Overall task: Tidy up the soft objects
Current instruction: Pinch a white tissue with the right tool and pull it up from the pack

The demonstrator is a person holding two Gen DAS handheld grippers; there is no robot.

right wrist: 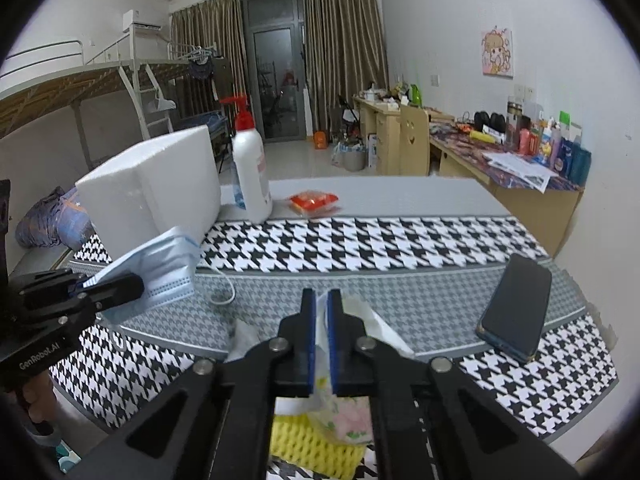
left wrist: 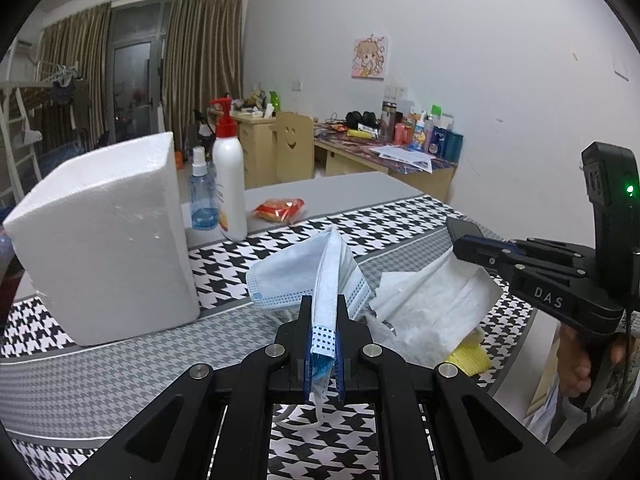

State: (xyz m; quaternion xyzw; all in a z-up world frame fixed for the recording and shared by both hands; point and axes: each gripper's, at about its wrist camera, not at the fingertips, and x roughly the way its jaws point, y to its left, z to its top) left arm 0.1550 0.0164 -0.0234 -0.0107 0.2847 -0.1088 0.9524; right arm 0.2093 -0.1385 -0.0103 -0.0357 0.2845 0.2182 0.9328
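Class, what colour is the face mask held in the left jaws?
Light blue face mask, clearest in left wrist view.

light: even indoor, dim-ish | edges: fisheye bending – black corners | blur: slight

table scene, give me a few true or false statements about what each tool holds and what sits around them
1. The left tool is shut on a blue face mask. True.
2. The right tool is open and holds nothing. False: it is shut on a white tissue.
3. The phone lies on the houndstooth cloth, apart from both tools. True.
4. The white foam block lies on top of the mask. False: it stands beside the mask, on the cloth.
5. The white pump bottle lies on its side. False: it stands upright next to the foam block.
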